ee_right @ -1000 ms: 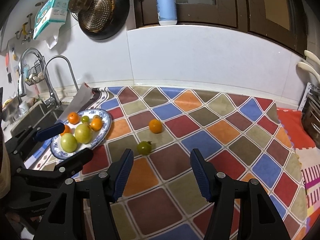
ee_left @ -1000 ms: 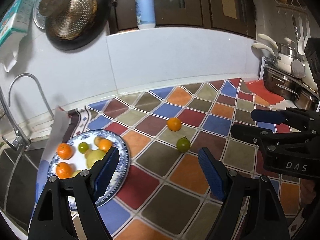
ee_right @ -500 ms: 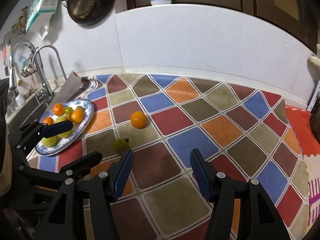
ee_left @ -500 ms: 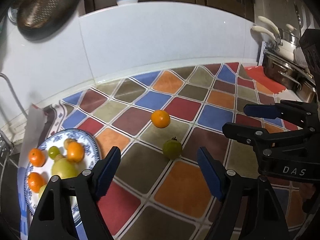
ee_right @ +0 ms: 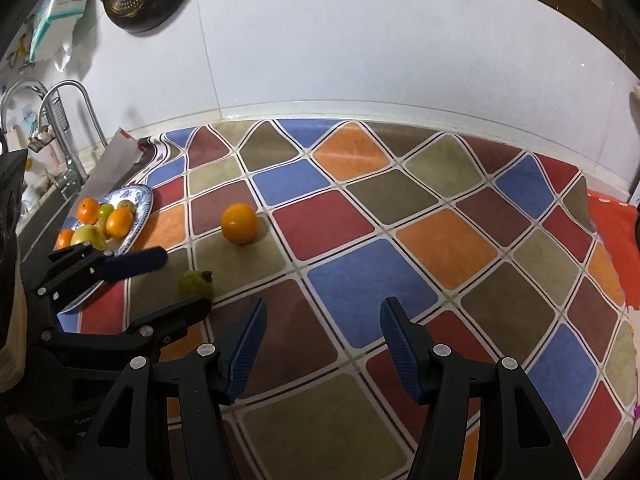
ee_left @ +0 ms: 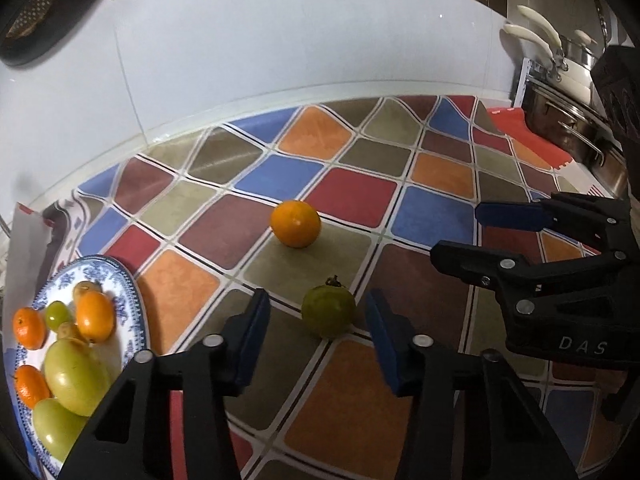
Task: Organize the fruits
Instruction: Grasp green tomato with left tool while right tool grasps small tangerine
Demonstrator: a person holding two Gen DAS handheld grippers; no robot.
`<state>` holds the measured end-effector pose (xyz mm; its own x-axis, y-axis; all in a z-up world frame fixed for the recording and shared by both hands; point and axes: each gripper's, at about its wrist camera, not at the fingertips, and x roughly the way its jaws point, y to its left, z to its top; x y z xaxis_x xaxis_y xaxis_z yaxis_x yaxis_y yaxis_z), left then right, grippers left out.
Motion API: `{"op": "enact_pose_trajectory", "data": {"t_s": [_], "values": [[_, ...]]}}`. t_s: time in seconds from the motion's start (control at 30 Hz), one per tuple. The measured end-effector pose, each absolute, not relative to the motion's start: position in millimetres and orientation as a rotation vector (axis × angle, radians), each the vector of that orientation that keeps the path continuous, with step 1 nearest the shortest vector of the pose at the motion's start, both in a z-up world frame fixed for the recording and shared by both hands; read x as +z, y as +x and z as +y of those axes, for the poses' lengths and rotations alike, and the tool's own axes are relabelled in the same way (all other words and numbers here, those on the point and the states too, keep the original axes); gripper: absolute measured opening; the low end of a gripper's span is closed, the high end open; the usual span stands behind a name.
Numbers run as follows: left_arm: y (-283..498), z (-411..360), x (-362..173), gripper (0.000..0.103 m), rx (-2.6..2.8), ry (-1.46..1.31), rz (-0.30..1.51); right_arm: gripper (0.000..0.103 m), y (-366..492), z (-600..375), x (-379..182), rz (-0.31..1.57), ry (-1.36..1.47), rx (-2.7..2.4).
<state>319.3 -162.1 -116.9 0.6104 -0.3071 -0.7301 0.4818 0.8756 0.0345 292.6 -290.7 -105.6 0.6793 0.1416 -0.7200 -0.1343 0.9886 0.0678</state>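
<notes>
Our left gripper (ee_left: 316, 318) has come down, its jaws just narrowing around the small round green fruit (ee_left: 328, 311) at twelve o'clock, not yet touching. Our right gripper (ee_right: 322, 332) waits open, empty. The blue-patterned plate (ee_left: 132, 300) lies at nine o'clock.

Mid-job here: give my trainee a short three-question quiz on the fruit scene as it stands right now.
1. True or false: the green fruit already lies on the plate.
2. Which gripper has the green fruit between its open fingers: A) left gripper, B) right gripper?
3. Fill in: the loose fruit lying farther back on the mat is the ____.

Key: 1 false, it lies on the mat. 2 A; its jaws have just been closing, pads not yet touching. 3 orange.
</notes>
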Motion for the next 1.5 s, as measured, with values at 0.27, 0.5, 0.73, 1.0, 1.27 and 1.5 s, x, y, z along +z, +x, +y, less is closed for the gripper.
{"op": "enact_pose_trajectory", "data": {"t_s": [0.27, 0.5, 0.73, 1.0, 1.27, 1.5], "values": [[323.8, -157.0, -117.7, 0.029, -0.468, 0.205, 0.809, 0.06, 301.1, -288.4, -108.7, 0.814, 0.003, 0.17], [328.8, -136.0, -105.0, 0.029, -0.387, 0.181, 0.785, 0.06, 312.6, -276.0, -107.7, 0.806, -0.012, 0.202], [337.3, -116.0, -96.6, 0.029, -0.314, 0.16, 0.758, 0.06, 337.0, -253.0, -105.3, 0.786, -0.02, 0.258], [343.0, -105.0, -96.7, 0.029, -0.283, 0.146, 0.75, 0.056, 365.9, -234.7, -113.3, 0.821, 0.011, 0.299], [345.3, -100.5, -96.1, 0.029, -0.274, 0.142, 0.751, 0.034, 376.3, -221.0, -123.8, 0.856, -0.029, 0.327], [337.8, -97.3, -89.8, 0.029, -0.27, 0.135, 0.741, 0.032, 366.5, -217.5, -119.9, 0.849, -0.036, 0.337]]}}
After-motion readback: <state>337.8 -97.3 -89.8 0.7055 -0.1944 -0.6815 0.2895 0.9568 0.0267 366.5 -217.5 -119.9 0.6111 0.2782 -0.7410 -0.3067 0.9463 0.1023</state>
